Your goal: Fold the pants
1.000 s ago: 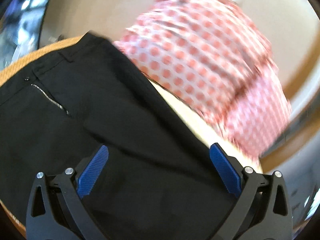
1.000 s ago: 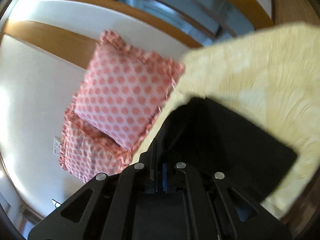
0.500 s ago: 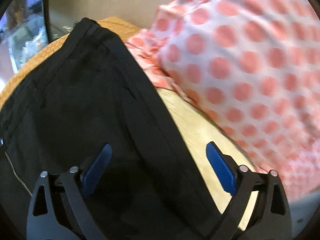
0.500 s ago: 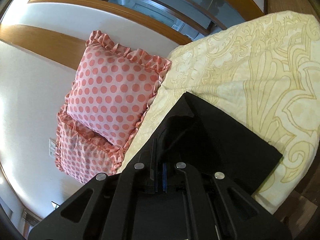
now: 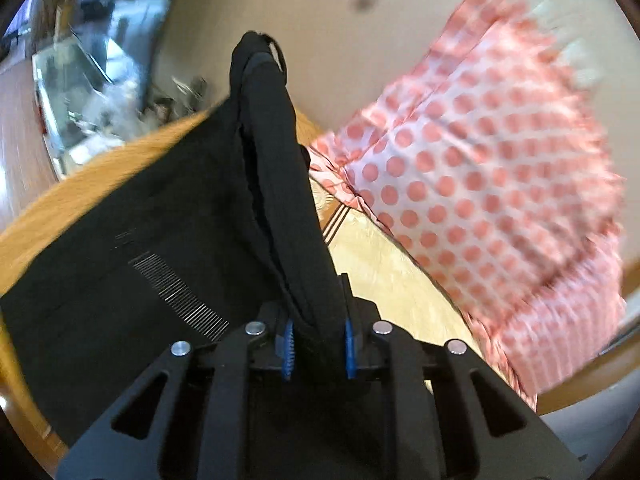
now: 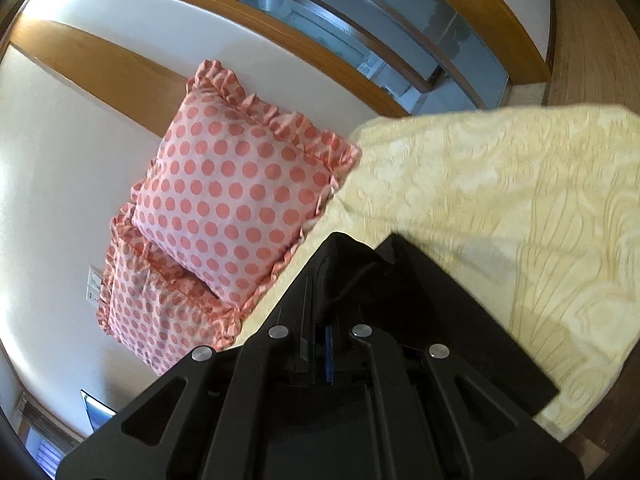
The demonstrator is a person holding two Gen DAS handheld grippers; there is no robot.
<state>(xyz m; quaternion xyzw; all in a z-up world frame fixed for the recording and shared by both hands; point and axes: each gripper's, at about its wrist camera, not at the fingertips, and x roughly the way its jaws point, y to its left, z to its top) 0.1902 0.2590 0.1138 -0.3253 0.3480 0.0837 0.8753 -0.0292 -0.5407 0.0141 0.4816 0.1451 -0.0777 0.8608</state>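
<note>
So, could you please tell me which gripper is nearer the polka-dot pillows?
Probably left: the left gripper sits beside the pillows; the right gripper looks farther off.

The left hand-held gripper [image 5: 316, 346] has its blue pads [image 5: 289, 342] drawn close, pinching a raised ridge of the black pants [image 5: 276, 184]. The right hand-held gripper [image 6: 320, 354] is clamped nearly flat on another part of that cloth, fingers pointing forward

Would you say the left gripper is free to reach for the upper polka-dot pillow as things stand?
Probably not. The left gripper is shut on a bunched fold of the black pants, so it would have to let go first. The pillow lies close by to its right, unobstructed.
</note>
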